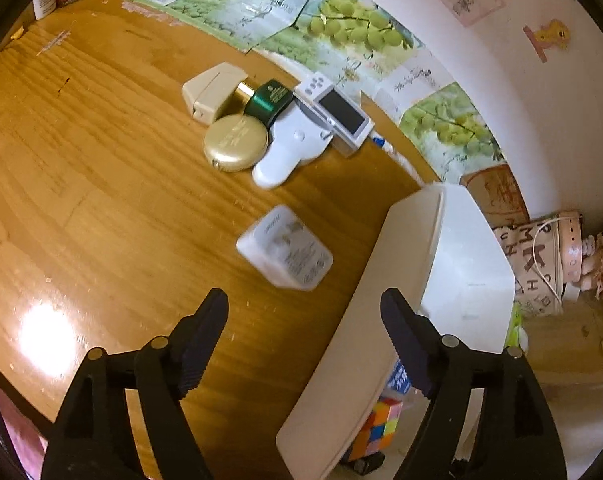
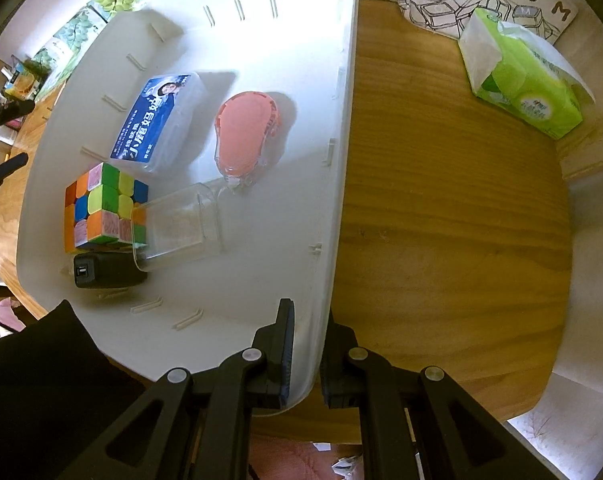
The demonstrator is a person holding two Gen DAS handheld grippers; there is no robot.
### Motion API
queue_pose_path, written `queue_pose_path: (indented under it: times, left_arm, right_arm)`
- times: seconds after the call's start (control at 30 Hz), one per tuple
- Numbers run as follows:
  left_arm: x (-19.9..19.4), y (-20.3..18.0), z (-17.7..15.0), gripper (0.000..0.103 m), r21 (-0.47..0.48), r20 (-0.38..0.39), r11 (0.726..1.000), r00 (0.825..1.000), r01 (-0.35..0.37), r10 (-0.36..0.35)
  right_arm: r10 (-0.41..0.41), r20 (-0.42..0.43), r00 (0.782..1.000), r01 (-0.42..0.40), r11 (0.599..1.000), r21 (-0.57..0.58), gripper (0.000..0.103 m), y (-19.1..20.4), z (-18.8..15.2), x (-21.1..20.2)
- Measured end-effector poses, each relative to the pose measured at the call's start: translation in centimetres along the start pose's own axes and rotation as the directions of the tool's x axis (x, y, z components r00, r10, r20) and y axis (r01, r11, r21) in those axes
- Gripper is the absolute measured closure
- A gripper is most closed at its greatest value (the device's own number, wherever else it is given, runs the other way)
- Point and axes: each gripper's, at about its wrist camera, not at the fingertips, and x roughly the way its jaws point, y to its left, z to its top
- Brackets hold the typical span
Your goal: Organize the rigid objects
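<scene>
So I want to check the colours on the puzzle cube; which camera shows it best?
The right wrist view: the puzzle cube lies in the white bin with its top and a side showing. The left wrist view catches only a corner of it behind the bin wall.

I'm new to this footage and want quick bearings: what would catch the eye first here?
The multicoloured puzzle cube stands out inside the white plastic bin, beside a blue-labelled clear box and a pink oval case. On the wooden table, a white plug adapter lies beyond the open left claw.
</scene>
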Motion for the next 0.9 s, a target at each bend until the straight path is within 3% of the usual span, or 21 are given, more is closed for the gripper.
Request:
queue_pose_path:
  times: [0.3, 0.9]
  left_arm:
    - [1.0, -0.8, 1.1, 0.021, 0.153, 0.062, 0.988, 0.998, -0.018, 0.008]
    - [4.6, -0.9, 0.7, 0.023, 0.287, -0.008, 0.953, 0.995, -0.093, 0.100]
  right_arm:
    - [-0.013, -0.033, 0.999, 0.014, 1.000, 0.024, 0.092, -0.5, 1.0, 0.7]
    - [-0.013, -0.061, 0.998, 0.018, 0.997, 0.069, 0.093, -1.8, 2.0, 2.7]
